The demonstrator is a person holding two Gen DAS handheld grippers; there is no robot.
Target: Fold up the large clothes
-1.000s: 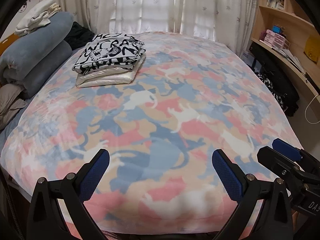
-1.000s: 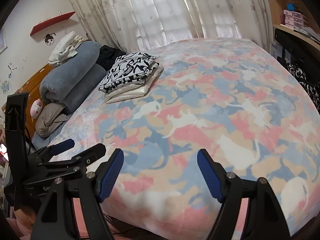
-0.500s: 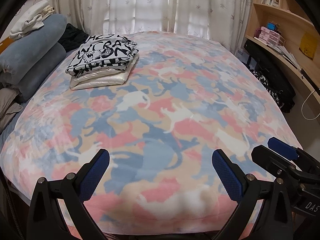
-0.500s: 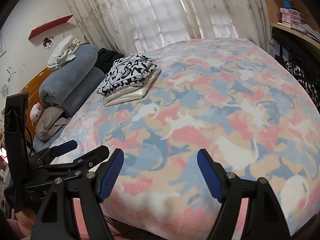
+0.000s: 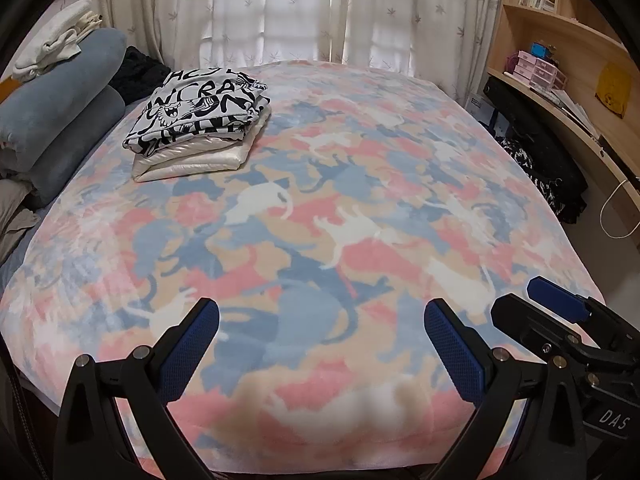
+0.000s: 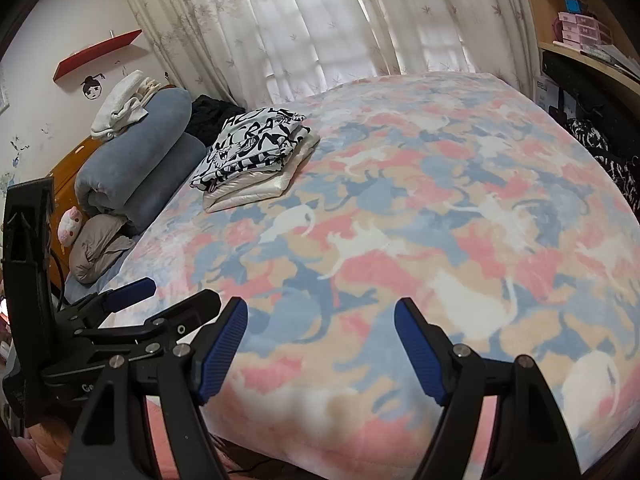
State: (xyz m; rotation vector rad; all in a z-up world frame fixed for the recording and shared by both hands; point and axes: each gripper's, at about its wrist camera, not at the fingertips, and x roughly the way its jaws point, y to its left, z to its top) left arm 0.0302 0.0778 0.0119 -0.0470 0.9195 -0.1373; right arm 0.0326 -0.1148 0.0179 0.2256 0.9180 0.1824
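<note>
1. Hovering over the near edge of the bed (image 5: 304,248), the left gripper (image 5: 322,344) and right gripper (image 6: 320,344) both have their jaws spread wide, holding nothing.
2. The folded clothes (image 5: 200,120) sit in a neat stack at the far left of the cat-print blanket, beside the rolled grey bedding (image 5: 60,120): a black-and-white printed garment (image 6: 252,144) on top of a shiny cream garment (image 6: 256,192).
3. No unfolded garment lies on the open blanket, so the visible pieces appear done.
4. A dark heap (image 5: 536,168) rests off the bed's right side; whether it is clothing cannot be told.
5. The stack looks soft and light; the cream fabric seems slick, likely to slide.
6. Lifting it probably calls for pinching both folded edges together at opposite sides, low on the stack.
</note>
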